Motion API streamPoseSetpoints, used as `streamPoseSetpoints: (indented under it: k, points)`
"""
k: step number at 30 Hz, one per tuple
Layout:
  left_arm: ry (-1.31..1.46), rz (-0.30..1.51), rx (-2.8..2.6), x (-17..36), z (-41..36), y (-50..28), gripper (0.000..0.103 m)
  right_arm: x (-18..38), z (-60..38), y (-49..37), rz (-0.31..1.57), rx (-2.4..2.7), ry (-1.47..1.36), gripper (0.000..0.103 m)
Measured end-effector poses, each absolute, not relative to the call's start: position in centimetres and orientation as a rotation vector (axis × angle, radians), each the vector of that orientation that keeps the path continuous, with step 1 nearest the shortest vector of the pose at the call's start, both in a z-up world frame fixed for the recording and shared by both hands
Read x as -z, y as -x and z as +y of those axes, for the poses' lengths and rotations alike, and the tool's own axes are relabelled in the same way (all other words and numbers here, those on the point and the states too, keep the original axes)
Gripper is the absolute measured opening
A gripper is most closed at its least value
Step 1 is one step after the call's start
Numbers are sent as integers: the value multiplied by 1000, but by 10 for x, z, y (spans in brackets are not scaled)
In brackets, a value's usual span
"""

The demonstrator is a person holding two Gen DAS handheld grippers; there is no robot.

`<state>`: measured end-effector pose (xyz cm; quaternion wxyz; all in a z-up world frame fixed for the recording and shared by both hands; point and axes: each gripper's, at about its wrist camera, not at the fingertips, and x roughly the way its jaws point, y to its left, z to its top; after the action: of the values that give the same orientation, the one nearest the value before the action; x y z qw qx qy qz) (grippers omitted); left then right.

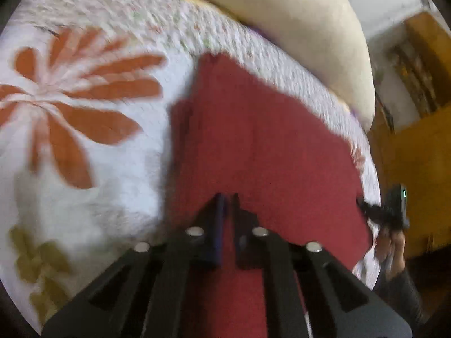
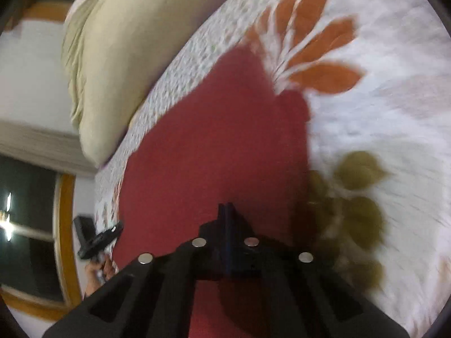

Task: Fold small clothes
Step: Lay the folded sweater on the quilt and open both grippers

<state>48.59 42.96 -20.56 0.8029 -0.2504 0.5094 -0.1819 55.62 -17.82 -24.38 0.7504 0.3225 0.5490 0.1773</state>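
Observation:
A dark red garment point(image 1: 262, 140) lies spread on the white floral bedspread point(image 1: 84, 191), and the frame is motion-blurred. My left gripper point(image 1: 227, 198) is shut on the garment's near edge, with red fabric showing in the thin slit between its fingers. My right gripper point(image 1: 366, 207) reaches the garment's right edge, held by a hand point(image 1: 394, 253). In the right wrist view the red garment point(image 2: 214, 146) fills the middle. The right gripper point(image 2: 226, 207) has its fingers pressed together over the near edge of the cloth. The left gripper point(image 2: 112, 229) shows at the garment's left edge.
A cream pillow point(image 1: 296, 28) lies at the head of the bed beyond the garment, also seen as the pillow point(image 2: 121, 50). The bed's edge drops off towards wooden furniture point(image 1: 417, 146) on the right. A wood-framed window point(image 2: 33, 225) is at the left.

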Motion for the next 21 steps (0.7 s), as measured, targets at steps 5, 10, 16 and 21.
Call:
streamPoseSetpoints:
  k: [5,10,16,21]
  points:
    - [477,1035,691,174,372,-422,32,206,-98,-509,1174,-624,-613,26]
    - [456,1182,616,236,364,-419,18,249,-16,-486,1252,-721,-613,25]
    - [541,1202,585,240,411,-425,3,277,-62,-485,1252,-638,-696,0]
    - [630,1201,576,224,468,-416,39,270,-175,-462,1196,-498,-757,2]
